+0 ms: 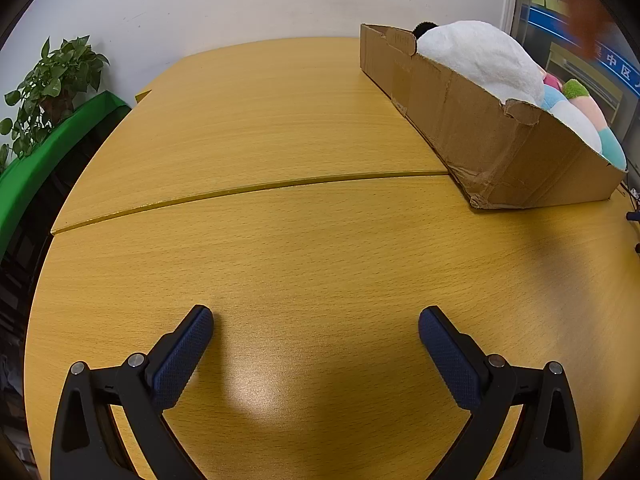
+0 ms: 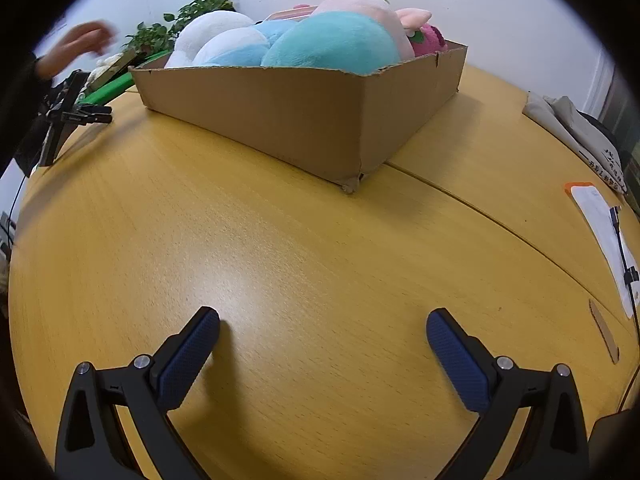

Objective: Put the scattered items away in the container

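Plush toys (image 2: 332, 42): we saw them heaped in the cardboard box, rising above its rim; a teal one lay nearest the right wrist view, with white (image 1: 480, 56), pale blue, pink and green ones around it.
Cardboard box (image 2: 280, 116): it stood on the wooden table, across the seam between two tabletop panels, its top edge torn.
Wooden table (image 1: 280, 240): we noted bare yellow wood between the box and both grippers.
Left gripper (image 1: 316, 320): its jaws were spread wide with nothing between them, above the table, well apart from the box.
Right gripper (image 2: 323, 322): likewise spread wide and empty, facing the box's near corner.
Margins: a potted plant (image 1: 52, 88) stood at the far left edge; papers (image 2: 604, 236) and a cable lay at the right edge; a blurred hand (image 2: 76, 48) showed far left.
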`<state>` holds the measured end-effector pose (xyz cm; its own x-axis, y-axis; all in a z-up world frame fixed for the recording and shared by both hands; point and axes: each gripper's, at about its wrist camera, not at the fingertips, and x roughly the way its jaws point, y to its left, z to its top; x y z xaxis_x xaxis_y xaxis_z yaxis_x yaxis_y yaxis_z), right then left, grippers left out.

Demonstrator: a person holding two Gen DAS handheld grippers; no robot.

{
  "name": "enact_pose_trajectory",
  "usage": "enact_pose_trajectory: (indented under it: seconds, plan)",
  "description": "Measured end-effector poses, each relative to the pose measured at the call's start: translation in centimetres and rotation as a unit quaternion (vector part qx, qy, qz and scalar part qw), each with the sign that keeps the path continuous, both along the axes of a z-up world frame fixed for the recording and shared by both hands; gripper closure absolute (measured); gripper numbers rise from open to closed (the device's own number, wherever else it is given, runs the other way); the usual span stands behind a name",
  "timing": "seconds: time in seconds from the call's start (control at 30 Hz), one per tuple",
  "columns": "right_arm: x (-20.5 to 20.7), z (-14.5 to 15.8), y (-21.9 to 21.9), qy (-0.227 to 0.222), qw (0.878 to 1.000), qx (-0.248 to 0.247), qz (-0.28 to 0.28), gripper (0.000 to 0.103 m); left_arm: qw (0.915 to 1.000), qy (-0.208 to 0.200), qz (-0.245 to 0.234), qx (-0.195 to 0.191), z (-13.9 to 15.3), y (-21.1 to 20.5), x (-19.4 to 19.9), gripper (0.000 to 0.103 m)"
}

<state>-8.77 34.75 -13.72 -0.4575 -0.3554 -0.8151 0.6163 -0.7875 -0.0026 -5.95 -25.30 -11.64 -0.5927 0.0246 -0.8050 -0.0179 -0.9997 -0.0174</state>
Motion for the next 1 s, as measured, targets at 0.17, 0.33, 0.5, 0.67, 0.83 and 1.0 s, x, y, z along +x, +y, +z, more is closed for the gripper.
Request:
enact_pose_trajectory:
  seconds: [0.17,0.33,0.5,0.67,0.83,1.0]
  plan:
    - [-0.24,0.00,0.20,0.002,1.000,0.000,0.002,0.000,1.0000,0.000,0.000,0.000,-0.03,0.07,0.00,0.000]
    - [-0.32,-0.07,0.18,0.003,1.000,0.000,0.002,0.000,1.0000,0.000,0.000,0.000,-0.06,0.14,0.01,0.000]
    - [-0.33,-0.17,0.27,0.003,1.000,0.000,0.002,0.000,1.0000,0.000,0.000,-0.001,-0.08,0.19,0.01,0.000]
    - [-0.36,-0.21,0.27,0.004,1.000,0.000,0.002,0.000,1.0000,0.000,0.000,-0.001,-0.10,0.23,0.01,0.000]
    - [-0.40,-0.23,0.27,0.004,1.000,0.000,0.002,0.000,1.0000,0.000,0.000,-0.001,-0.11,0.27,0.01,0.000]
    - [-0.41,-0.26,0.28,0.004,1.000,-0.001,0.002,0.000,1.0000,0.000,0.000,-0.001,-0.13,0.29,0.01,0.000]
